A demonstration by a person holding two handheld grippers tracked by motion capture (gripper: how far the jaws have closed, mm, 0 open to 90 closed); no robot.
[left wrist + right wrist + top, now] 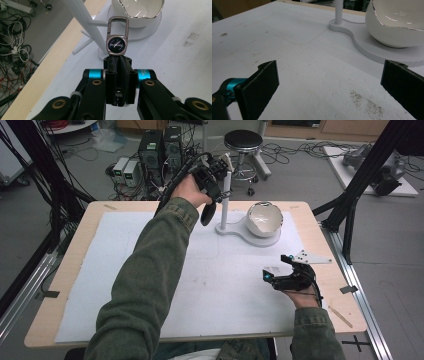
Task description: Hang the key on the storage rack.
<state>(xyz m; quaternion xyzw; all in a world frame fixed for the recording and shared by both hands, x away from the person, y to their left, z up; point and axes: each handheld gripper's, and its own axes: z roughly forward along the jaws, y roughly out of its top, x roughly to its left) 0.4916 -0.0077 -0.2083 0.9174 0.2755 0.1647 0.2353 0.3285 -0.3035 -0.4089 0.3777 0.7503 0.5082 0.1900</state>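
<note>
In the left gripper view the left gripper is nearest, its 2 jaws pressed together on the lower edge of a metal keychain. The keychain stands upright above the jaws, long axis in line with them, its carabiner loop leading. Just beyond the loop, a short peg juts from the white post of the stand, near the table's far edge. The loop's opening lies at the peg's height and just beside its tip, so hanging it probably turns on sliding the loop sideways over that peg. A white bowl sits on the stand's base. Near the right edge, the right gripper rests with jaws wide apart, holding nothing.
</note>
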